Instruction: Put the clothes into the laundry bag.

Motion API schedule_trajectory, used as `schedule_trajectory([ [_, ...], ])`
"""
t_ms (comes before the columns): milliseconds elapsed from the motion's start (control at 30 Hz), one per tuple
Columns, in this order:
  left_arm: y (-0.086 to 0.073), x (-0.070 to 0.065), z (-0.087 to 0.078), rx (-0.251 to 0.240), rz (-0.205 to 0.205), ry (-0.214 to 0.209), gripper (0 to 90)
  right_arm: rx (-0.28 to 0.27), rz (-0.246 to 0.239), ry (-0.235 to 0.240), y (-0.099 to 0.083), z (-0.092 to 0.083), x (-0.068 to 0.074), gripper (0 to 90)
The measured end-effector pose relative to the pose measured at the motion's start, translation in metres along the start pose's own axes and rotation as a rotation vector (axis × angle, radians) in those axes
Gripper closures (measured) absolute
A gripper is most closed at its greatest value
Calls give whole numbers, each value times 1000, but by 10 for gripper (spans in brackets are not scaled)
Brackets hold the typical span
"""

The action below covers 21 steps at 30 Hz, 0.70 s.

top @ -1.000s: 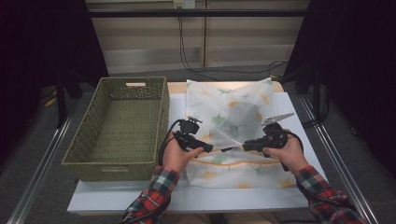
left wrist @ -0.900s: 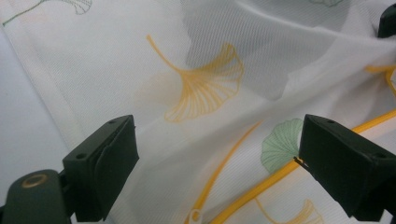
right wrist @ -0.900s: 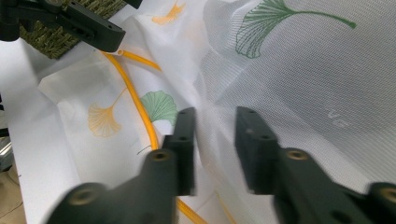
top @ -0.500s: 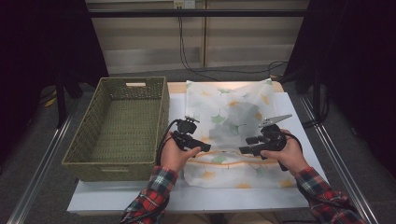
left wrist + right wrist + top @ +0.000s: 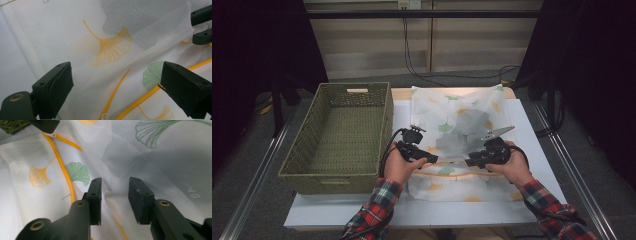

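A white mesh bag (image 5: 492, 107) printed with ginkgo leaves lies flat on the table, with a grey item (image 5: 459, 137) showing through it. Its yellow zipper (image 5: 61, 162) runs along the near part. My left gripper (image 5: 432, 160) hovers over the bag's near left, jaws wide open over the mesh (image 5: 117, 85). My right gripper (image 5: 468, 162) faces it from the right. Its jaws (image 5: 115, 192) have just been closing and stand part open, with a raised fold of mesh between them and the pads apart from it.
A green woven basket (image 5: 384, 120) stands empty at the left, close to my left hand. The bag rests on a white board (image 5: 532, 150) that covers the table. Cables hang at the back wall.
My right gripper has edged left toward the left one and sits lower on the bag. The left gripper and the bag have stayed put.
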<state>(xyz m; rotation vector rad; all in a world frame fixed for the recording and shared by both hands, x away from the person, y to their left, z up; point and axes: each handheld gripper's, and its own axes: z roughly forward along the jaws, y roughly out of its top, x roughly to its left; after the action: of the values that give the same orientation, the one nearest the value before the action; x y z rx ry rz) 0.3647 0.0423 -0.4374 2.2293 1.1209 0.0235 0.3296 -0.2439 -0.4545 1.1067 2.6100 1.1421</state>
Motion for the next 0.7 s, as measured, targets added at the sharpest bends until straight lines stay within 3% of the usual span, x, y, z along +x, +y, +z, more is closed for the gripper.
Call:
schedule_trajectory([
  [233,0,1,-1,-7,-6,-2,104,15,-19,-28,-2,6,-2,717],
  [533,1,2,-3,-6,-1,2,104,46,-24,-43,-5,7,-3,900],
  [700,0,2,-4,-12,-1,7,105,53,-24,-36,-3,6,-2,900],
])
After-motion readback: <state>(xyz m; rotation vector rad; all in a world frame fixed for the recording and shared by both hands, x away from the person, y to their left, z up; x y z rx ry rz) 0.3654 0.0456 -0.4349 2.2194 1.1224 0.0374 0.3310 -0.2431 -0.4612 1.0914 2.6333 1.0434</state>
